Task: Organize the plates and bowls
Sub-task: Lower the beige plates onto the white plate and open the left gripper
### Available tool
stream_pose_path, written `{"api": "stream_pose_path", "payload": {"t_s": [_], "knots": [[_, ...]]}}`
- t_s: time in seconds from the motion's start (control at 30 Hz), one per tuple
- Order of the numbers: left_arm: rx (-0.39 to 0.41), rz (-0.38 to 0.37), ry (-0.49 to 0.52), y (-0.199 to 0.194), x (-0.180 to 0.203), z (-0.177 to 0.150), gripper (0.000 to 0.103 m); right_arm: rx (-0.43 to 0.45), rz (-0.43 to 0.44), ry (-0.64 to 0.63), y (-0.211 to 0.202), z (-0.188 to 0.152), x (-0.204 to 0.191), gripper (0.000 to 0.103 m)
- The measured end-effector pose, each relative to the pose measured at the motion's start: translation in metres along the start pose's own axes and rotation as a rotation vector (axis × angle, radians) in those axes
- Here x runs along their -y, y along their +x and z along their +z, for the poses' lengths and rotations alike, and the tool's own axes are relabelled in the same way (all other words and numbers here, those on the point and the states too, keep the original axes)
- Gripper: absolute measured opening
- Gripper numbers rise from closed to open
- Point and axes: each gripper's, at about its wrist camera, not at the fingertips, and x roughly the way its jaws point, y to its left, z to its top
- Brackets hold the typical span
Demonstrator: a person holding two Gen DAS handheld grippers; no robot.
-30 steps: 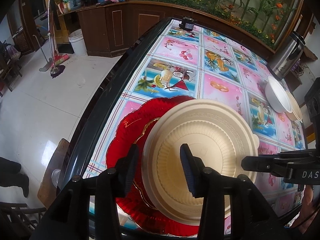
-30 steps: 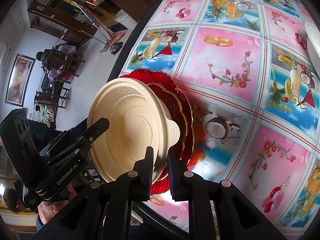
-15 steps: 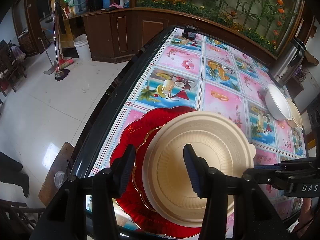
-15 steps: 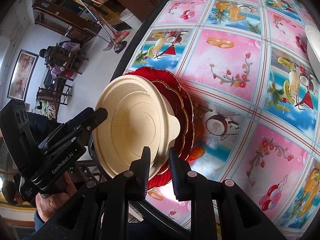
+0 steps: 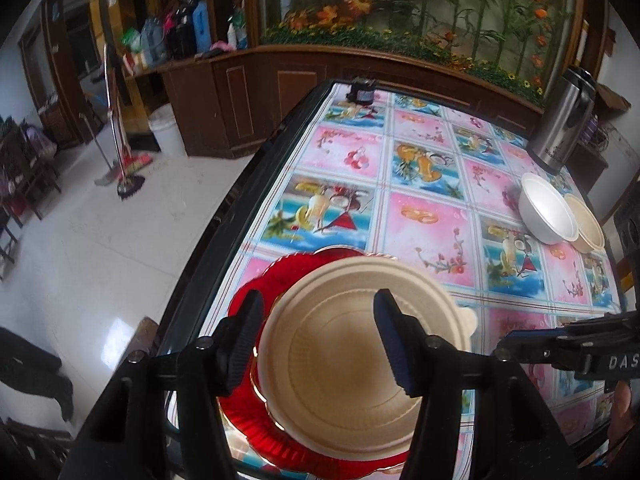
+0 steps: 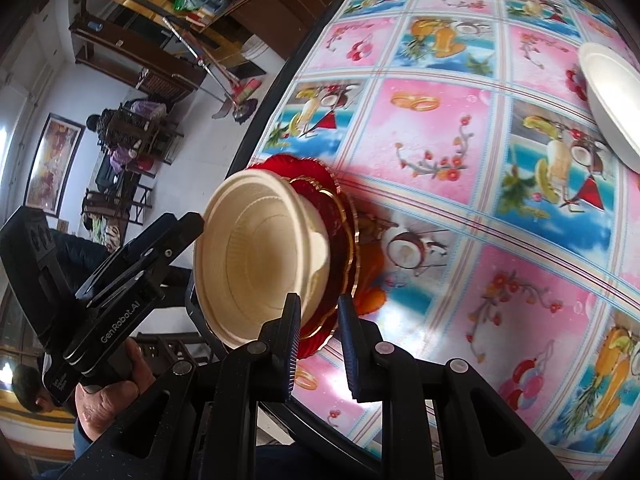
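Note:
A cream bowl [image 5: 340, 380] with a small rim tab sits on a stack of red gold-edged plates [image 5: 276, 280] at the near left edge of the table [image 5: 424, 216]. My left gripper [image 5: 318, 340] hovers over the bowl's left rim. Its jaws are opening, with one finger above the red plate and the other above the bowl's hollow, and neither pad touches. In the right wrist view, the cream bowl [image 6: 248, 264] and red plates [image 6: 316, 184] lie just ahead of my right gripper [image 6: 319, 320]. That gripper is open only a narrow gap and grips nothing.
A white bowl [image 5: 548, 216] and a cream bowl [image 5: 588, 228] stand at the table's right side, with a steel thermos jug [image 5: 560, 128] behind them. A small dark object [image 5: 362, 90] sits at the far edge. The table drops off to tiled floor on the left.
My left gripper has risen and spread its jaws wider above the bowl's rim. My right gripper has eased its jaws apart and drawn back from the bowl's tab.

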Motion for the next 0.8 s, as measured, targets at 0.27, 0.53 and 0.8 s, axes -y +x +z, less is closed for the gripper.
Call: {"api": "stream_pose_path", "payload": {"t_s": [0.27, 0.53, 0.8], "knots": [[0.06, 0.012, 0.11, -0.015, 0.041, 0.011, 0.07, 0.041, 0.002, 0.08, -0.023, -0.004, 0.033, 0.021], [0.081, -0.009, 0.208, -0.018, 0.085, 0.016, 0.075, 0.074, -0.008, 0.149, -0.044, -0.013, 0.064, 0.021], [0.085, -0.046, 0.295, -0.015, 0.126, 0.014, 0.079, 0.094, -0.022, 0.212, -0.058, -0.023, 0.092, 0.021]]}}
